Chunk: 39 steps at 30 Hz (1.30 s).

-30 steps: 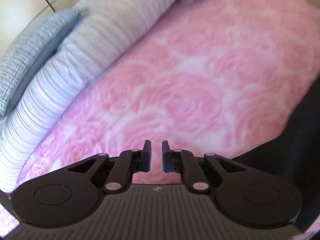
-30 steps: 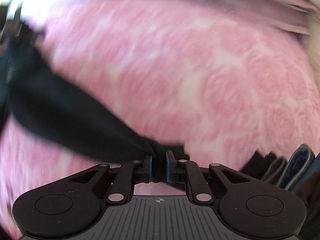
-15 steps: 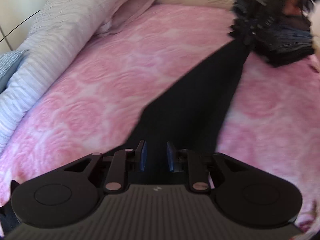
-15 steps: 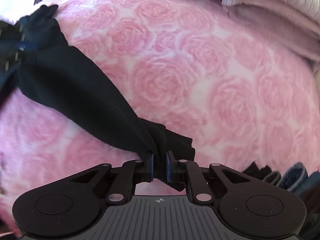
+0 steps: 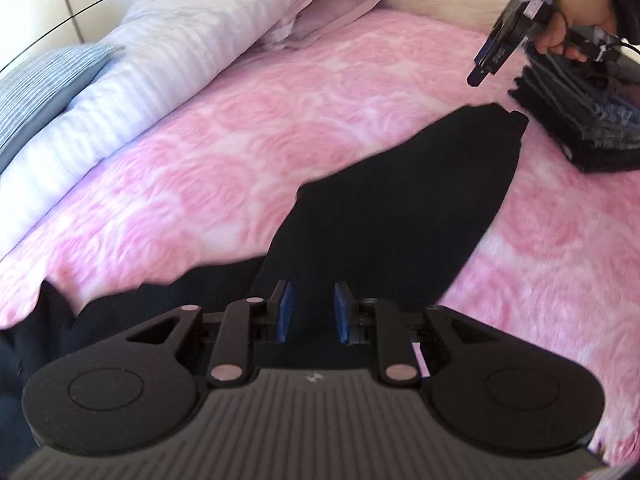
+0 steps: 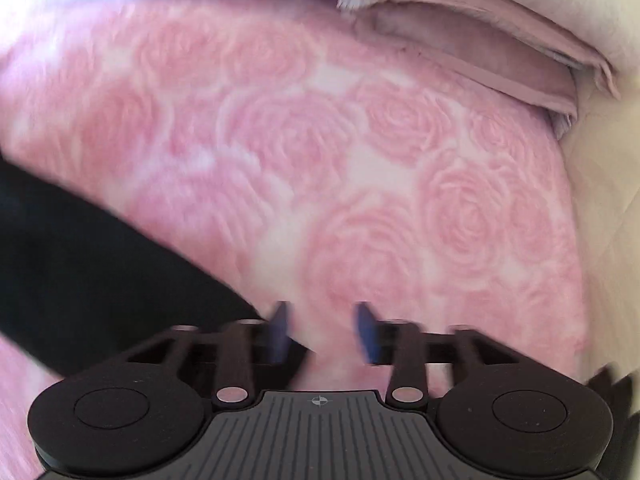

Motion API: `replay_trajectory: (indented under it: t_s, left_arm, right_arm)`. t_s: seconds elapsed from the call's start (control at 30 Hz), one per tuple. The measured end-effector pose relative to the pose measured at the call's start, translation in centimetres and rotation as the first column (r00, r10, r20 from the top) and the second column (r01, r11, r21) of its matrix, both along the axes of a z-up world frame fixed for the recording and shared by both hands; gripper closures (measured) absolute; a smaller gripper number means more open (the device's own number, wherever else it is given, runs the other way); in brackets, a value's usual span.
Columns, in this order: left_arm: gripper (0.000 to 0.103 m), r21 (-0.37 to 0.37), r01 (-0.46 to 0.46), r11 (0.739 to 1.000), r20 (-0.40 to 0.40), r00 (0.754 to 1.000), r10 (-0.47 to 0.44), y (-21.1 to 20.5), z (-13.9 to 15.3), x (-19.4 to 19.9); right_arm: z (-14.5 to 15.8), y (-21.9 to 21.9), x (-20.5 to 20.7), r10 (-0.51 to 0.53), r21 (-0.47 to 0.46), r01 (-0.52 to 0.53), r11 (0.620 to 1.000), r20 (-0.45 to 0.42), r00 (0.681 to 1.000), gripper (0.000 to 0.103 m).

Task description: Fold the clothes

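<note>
Only my left view shows the folded stack (image 5: 588, 120) at upper right. The black garment (image 5: 400, 200) runs lengthwise from lower left toward it. My left gripper (image 5: 309, 312) has fingers apart over the cloth; my right gripper's (image 6: 324, 330) are opening, nothing between.

- Bedspread (image 5: 280, 128): pink, rose pattern.
- Garment (image 5: 400, 208): plain black.
- Duvet (image 5: 160, 52): pale lilac, fine stripes.
- Pillow (image 5: 36, 80): blue-grey stripes.
- Folded stack (image 5: 580, 120): dark blue and black.

No readable text or labels appear anywhere.

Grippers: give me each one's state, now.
Left gripper: open, garment under it, not pinched.
Right gripper: jaws opening, nothing between them.
</note>
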State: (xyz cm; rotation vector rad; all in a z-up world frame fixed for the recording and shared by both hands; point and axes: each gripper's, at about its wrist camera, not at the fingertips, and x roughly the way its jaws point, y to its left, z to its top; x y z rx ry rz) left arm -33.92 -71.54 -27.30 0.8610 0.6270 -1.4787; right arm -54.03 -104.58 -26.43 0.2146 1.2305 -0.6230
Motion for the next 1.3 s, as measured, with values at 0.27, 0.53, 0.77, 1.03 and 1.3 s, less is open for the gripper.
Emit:
replay_trajectory:
  t_s: [0.27, 0.53, 0.77, 1.03, 1.3]
  left_arm:
    - [0.083, 0.093, -0.111, 0.989, 0.029, 0.994, 0.109, 4.8, -1.5, -0.7]
    - [0.082, 0.068, -0.095, 0.993, 0.011, 0.995, 0.095, 5.5, -2.9, -2.3]
    - [0.082, 0.076, -0.07, 0.995, 0.008, 0.998, 0.069, 6.8, -1.9, -4.0]
    - [0.082, 0.101, -0.178, 0.979, 0.016, 0.984, 0.177, 11.2, 0.7, -3.6]
    - [0.077, 0.11, -0.385, 0.916, 0.105, 0.921, 0.374, 20.1, 5.2, -0.5]
  right_arm:
    - [-1.1, 8.0, -3.0, 0.196, 0.037, -0.201, 0.979, 0.106, 0.975, 0.05]
    - [-8.1, 16.1, -4.6, 0.622, -0.25, -0.716, 0.652, -0.365, 0.693, 0.05]
    - [-6.9, 15.1, -3.7, 0.523, -0.262, -0.611, 0.747, -0.336, 0.784, 0.09]
    - [-6.3, 19.2, -5.8, 0.477, -0.142, -0.562, 0.815, -0.387, 0.789, 0.089]
    - [-3.3, 20.7, -5.1, 0.343, -0.231, -0.469, 0.852, -0.431, 0.835, 0.047]
